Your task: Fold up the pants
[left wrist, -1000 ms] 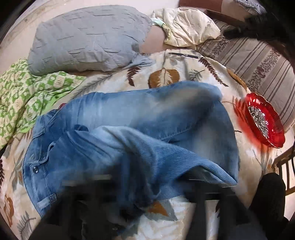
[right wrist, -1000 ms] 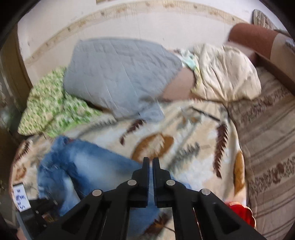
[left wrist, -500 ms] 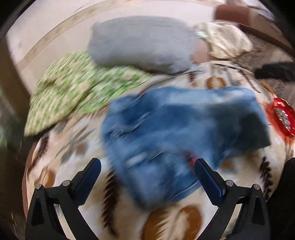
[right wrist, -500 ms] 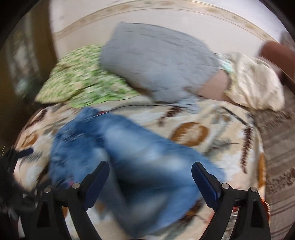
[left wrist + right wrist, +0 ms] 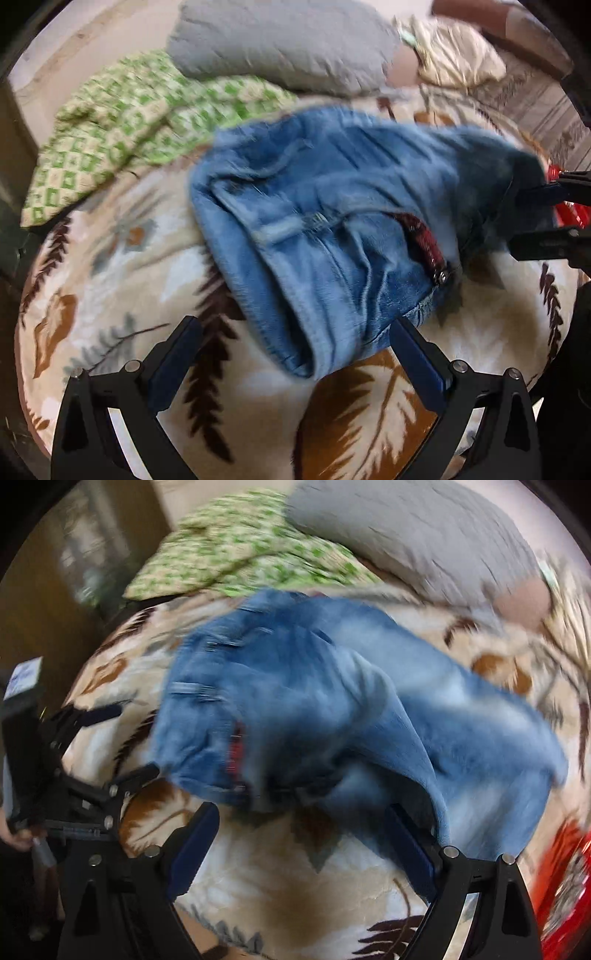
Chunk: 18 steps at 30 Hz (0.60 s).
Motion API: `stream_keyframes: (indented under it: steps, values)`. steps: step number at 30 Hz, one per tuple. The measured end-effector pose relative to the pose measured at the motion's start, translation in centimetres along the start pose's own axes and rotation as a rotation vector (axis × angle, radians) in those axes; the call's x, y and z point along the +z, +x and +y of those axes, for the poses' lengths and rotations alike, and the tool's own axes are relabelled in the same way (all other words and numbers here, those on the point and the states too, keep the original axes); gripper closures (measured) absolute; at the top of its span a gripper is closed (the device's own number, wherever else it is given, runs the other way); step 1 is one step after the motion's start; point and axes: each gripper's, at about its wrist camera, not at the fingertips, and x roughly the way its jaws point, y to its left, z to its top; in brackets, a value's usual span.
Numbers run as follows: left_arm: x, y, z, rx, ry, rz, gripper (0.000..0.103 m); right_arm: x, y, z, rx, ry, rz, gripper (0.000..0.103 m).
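The blue jeans (image 5: 332, 229) lie folded in a loose bundle on the leaf-patterned blanket (image 5: 110, 288), waistband and a red inner lining showing. They also show in the right wrist view (image 5: 314, 709). My left gripper (image 5: 295, 358) is open and empty just in front of the bundle's near edge. My right gripper (image 5: 299, 845) is open and empty at the bundle's near side; it shows at the right edge of the left wrist view (image 5: 546, 218). My left gripper shows at the left of the right wrist view (image 5: 107, 746).
A grey pillow (image 5: 280, 44) and a green patterned cloth (image 5: 129, 118) lie behind the jeans. A cream cushion (image 5: 458, 55) sits at the far right. A red glass dish (image 5: 565, 890) lies right of the jeans. The blanket's edge is at the left.
Both grippers have opened and let go of the jeans, which now lie folded on the blanket. Both grippers have drawn back toward the near side.
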Motion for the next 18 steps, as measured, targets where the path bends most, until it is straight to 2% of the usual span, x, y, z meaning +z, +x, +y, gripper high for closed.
stream_keyframes:
  steps: [3,4,5,6,7,8,10,15,18]
  values:
    - [0.8,1.6,0.1,-0.044,-0.028,0.018,0.003,0.6,2.2,-1.0,0.035,0.094,-0.010,0.012]
    - [1.1,2.4,0.2,-0.062,-0.029,0.029,0.008,0.9,2.6,-1.2,0.043,0.108,-0.023,0.017]
    - [1.2,2.9,0.2,-0.069,-0.020,0.046,0.049,1.2,3.4,-1.2,0.051,0.117,-0.038,0.038]
    - [1.3,3.6,0.2,-0.094,-0.008,0.078,0.072,1.5,3.9,-1.0,0.051,0.120,-0.032,0.077]
    - [1.4,3.6,0.3,-0.109,0.000,0.080,0.073,1.7,4.5,-0.7,0.073,0.117,-0.019,0.089]
    - [1.5,3.4,0.4,-0.110,0.014,0.072,0.081,1.7,4.9,-0.2,0.097,0.108,-0.013,0.090]
    - [1.9,2.3,1.0,-0.092,0.046,0.060,0.087,1.7,4.5,0.9,0.108,0.071,-0.034,0.091]
    - [2.2,-1.9,6.4,-0.031,-0.001,0.001,0.089,2.4,2.3,3.8,0.242,0.066,-0.071,0.092]
    - [0.9,-4.5,10.3,-0.006,-0.047,-0.008,0.089,2.4,2.2,7.7,0.327,0.030,-0.056,0.092]
